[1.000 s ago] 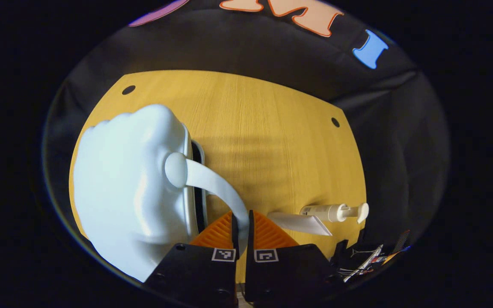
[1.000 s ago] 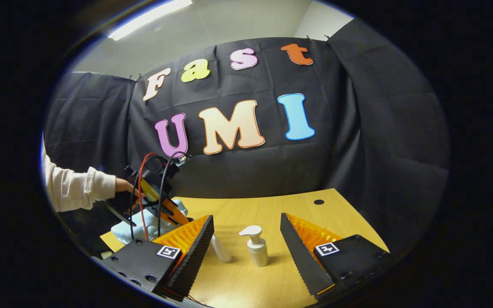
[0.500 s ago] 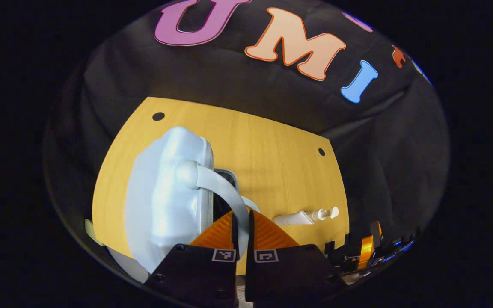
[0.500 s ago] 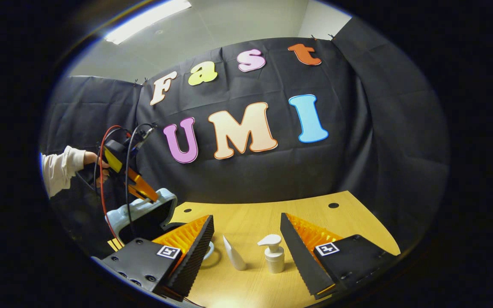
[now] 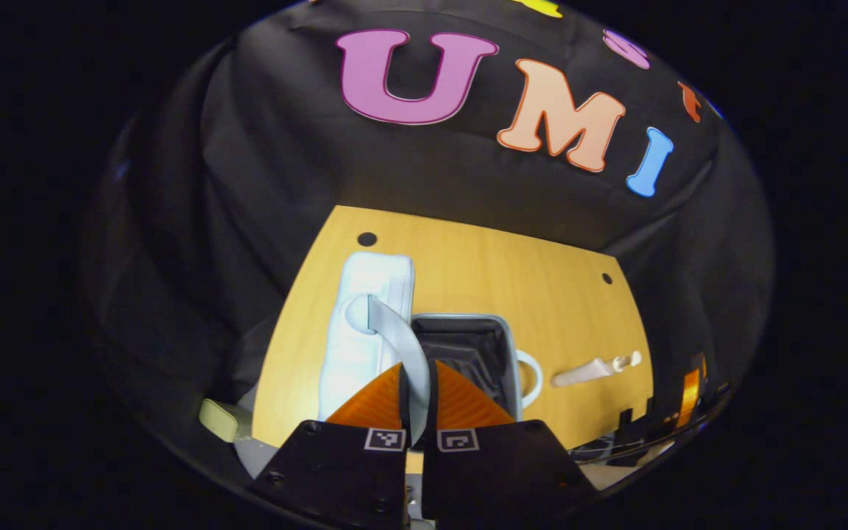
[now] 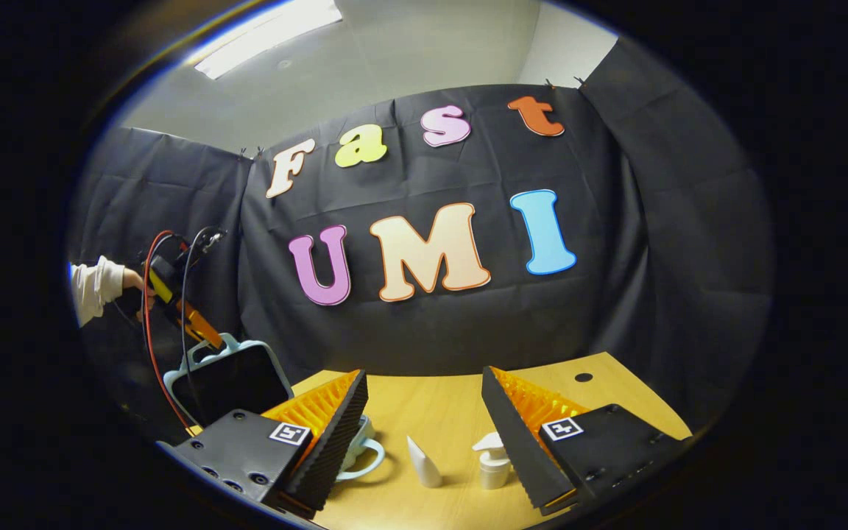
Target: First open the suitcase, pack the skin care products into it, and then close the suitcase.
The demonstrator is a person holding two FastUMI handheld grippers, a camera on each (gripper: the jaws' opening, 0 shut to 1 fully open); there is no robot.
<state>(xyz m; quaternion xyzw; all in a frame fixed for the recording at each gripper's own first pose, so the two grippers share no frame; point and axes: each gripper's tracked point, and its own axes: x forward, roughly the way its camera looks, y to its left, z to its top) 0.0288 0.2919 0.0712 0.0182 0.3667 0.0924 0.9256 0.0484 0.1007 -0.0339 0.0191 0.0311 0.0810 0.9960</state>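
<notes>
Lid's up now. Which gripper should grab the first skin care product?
Right. The right gripper is open, with the tube and pump bottle just ahead between its jaws. The left gripper is shut on the lid handle, holding the suitcase open.

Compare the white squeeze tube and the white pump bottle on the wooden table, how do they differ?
In the right gripper view, the white squeeze tube tapers to a flat pointed top, while the white pump bottle is rounder and carries a pump head with a spout. The tube stands nearer the pale blue suitcase; the bottle stands right beside the right gripper's finger. Both are white, upright, and not yet packed.
</notes>
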